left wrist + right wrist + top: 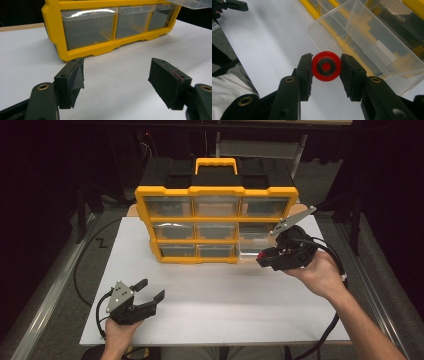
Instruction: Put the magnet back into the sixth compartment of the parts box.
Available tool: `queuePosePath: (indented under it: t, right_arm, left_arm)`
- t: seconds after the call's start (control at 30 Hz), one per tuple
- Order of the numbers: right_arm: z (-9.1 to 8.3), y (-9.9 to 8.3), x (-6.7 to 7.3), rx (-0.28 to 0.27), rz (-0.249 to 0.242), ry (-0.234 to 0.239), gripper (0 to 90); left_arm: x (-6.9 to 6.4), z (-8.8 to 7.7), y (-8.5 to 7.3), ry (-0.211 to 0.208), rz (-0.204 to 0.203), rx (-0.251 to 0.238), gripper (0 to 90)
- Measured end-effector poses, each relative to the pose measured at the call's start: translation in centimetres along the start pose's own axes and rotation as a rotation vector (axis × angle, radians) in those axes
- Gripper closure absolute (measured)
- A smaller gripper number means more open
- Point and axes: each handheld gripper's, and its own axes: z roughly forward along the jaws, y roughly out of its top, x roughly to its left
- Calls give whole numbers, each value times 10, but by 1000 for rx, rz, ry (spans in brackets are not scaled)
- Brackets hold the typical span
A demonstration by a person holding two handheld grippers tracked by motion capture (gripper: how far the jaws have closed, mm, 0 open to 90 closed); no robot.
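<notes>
A yellow drawer cabinet point(216, 222) with clear drawers stands at the back of the white table point(215, 295). Its lower right drawer point(250, 249) is pulled out; in the right gripper view that clear drawer point(372, 37) lies just beyond the jaws. My right gripper point(326, 66) is shut on a red ring with a dark middle point(326, 66), held above the table beside the open drawer. In the high view the right gripper point(264, 257) hovers at that drawer's front. My left gripper point(151, 290) rests low at the table's front left, open and holding nothing, its pads point(75, 77) wide apart.
The cabinet point(110, 27) has a yellow carry handle point(216, 165) on top and sits on a black case. Cables trail from both grippers off the table's front edge. Bare white tabletop stretches between the two hands. Dark floor surrounds the table.
</notes>
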Motion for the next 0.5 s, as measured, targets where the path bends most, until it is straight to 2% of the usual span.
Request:
queuePosePath:
  t: [0.13, 0.5]
  right_arm:
    - [0, 2, -3, 1, 5, -28, 649]
    - [3, 9, -16, -16, 53, -48, 649]
  left_arm:
    - [0, 0, 0, -2, -2, -2, 281]
    - [0, 0, 0, -3, -2, -1, 280]
